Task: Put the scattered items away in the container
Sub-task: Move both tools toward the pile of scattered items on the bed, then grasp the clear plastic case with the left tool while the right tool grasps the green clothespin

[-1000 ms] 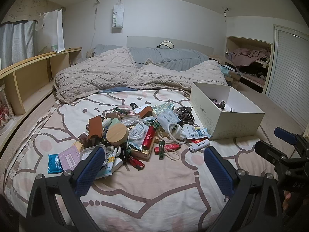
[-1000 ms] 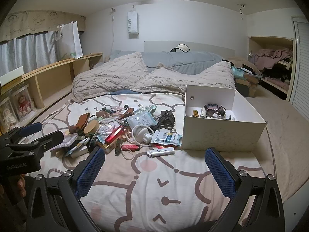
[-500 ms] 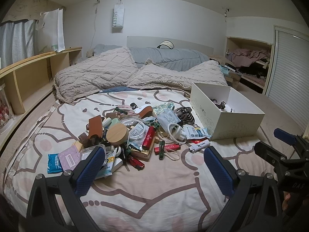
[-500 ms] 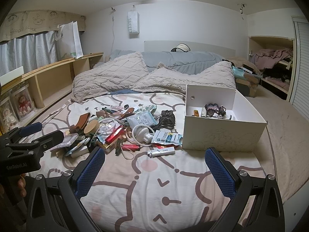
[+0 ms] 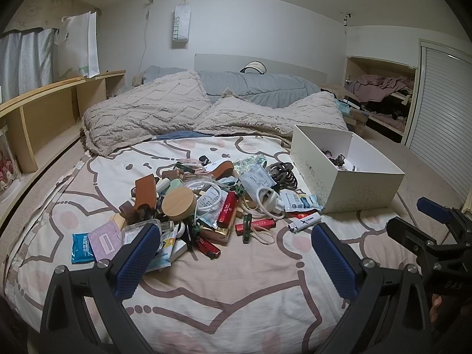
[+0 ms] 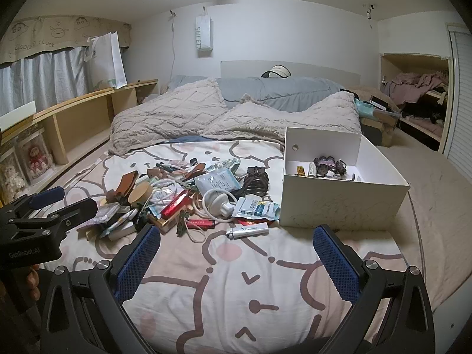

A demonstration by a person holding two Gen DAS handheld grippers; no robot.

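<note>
Clutter (image 5: 206, 203) lay heaped mid-bed on the cartoon-print sheet (image 5: 236, 280), with the white box (image 6: 339, 203) standing just to its right, near the bed's edge and close enough to serve as the container without a long carry. Held only a few small things so far (image 6: 327, 168), gathered along the far wall; by that measure, hardly begun.

Left gripper (image 5: 236, 253) hovered low over the near sheet, jaws released and spread wide, nothing between the blue pads (image 5: 138, 256). Faced the left part of the heap, where a blue sachet (image 5: 81, 243) and a lilac card (image 5: 104, 240) sat at the fringe beside the left pad, probably the easiest pickings on that side.

Right gripper (image 6: 236, 259) likewise empty, jaws spread apart above bare sheet, pointed toward the gap between heap and box. Nearest loose pieces there: a white lighter (image 6: 247, 230) lying alone just short of the box's front corner, and a red lighter (image 6: 200, 222) beside a green clip (image 6: 183, 221). Lighter looked the likely first grab, being isolated and flat. Round wooden lid (image 5: 178, 202) and white charger with coiled cable (image 6: 218, 202) sat deeper in the tangle; cable likely to drag neighbours if lifted carelessly.
</note>
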